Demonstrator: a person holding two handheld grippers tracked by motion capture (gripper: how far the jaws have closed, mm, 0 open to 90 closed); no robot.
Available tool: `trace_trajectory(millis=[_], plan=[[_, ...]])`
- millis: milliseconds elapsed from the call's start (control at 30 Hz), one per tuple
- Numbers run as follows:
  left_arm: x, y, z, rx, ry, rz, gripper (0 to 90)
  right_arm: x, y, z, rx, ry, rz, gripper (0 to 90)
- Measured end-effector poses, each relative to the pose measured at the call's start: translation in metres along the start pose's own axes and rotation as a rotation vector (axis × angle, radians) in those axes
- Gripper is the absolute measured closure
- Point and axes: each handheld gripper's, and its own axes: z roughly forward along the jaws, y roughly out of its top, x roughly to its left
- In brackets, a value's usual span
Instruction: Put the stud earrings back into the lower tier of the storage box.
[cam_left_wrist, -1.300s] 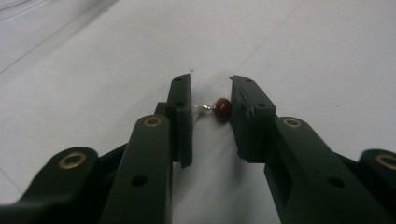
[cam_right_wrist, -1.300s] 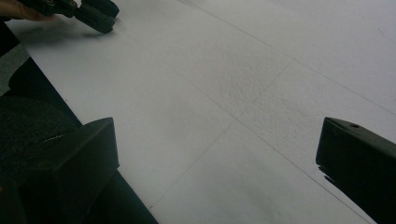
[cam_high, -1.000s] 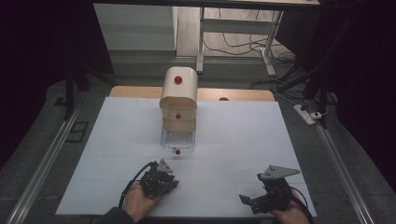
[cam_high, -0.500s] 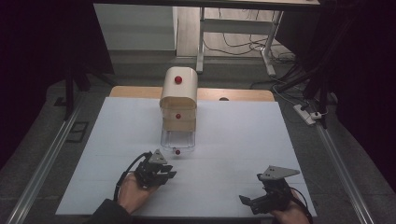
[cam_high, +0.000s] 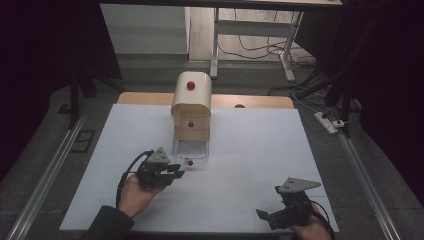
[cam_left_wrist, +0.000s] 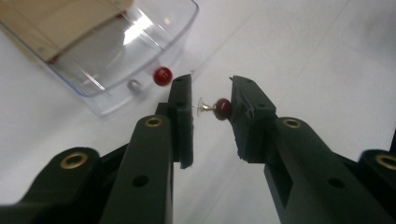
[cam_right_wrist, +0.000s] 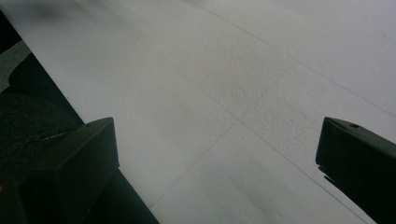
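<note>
Red-headed, with a thin metal shank and a small clear collar, a pin (cam_left_wrist: 219, 108) lies crosswise between the jaws of the left gripper (cam_left_wrist: 211, 105), its head against one jaw and its point toward the other, so the jaws are closed on the pin. In the high view the left gripper (cam_high: 170, 172) sits just in front of the clear plastic drawer (cam_high: 190, 149), slightly to its left, low over the white table sheet (cam_high: 250, 150). The drawer stands pulled out from the bottom of a cream, round-topped cabinet (cam_high: 191, 105); a second red-headed pin (cam_left_wrist: 162, 76) shows at its front wall, close to the jaw tips, though whether inside or outside the wall cannot be told. The drawer's rim is just beside the gripper, leaving little room forward. To the right of the drawer the sheet lies open out to its right edge. The right gripper (cam_high: 272, 216) rests well apart, near the sheet's near right corner, its jaws spread wide with bare sheet between them.
</note>
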Motion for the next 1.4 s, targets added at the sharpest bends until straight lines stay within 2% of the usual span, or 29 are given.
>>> trace_trajectory(millis=[100,333,533,633,833,1000,1067,1167,1400], plan=[[0.007,0.004,-0.003,-0.024,-0.004,-0.017,69.5,0.000,0.000,0.000,0.000,0.001,0.003,0.0],[0.021,0.015,0.003,-0.033,0.014,-0.009,69.4,0.000,0.001,0.001,0.004,0.000,0.003,0.0],[0.040,0.023,0.010,-0.063,0.016,-0.060,69.3,-0.001,0.001,0.001,0.005,0.001,0.009,0.0],[0.048,0.025,0.020,-0.056,0.023,-0.070,69.3,-0.001,0.000,0.001,0.006,0.001,0.009,0.0],[0.058,0.027,0.039,-0.015,0.049,-0.063,69.1,0.000,0.000,0.001,0.010,0.001,0.007,0.0],[0.066,0.025,0.049,-0.005,0.044,-0.090,68.6,0.000,0.000,0.001,0.014,0.002,0.008,0.0],[0.068,0.024,0.050,-0.010,0.044,-0.106,66.0,0.000,0.000,0.001,0.015,0.001,0.005,0.0],[0.068,0.025,0.050,-0.015,0.039,-0.107,63.2,0.000,0.000,0.001,0.015,0.001,0.004,0.0],[0.065,0.027,0.047,-0.016,0.037,-0.089,58.8,0.001,0.000,0.001,0.014,0.002,-0.001,0.0]])
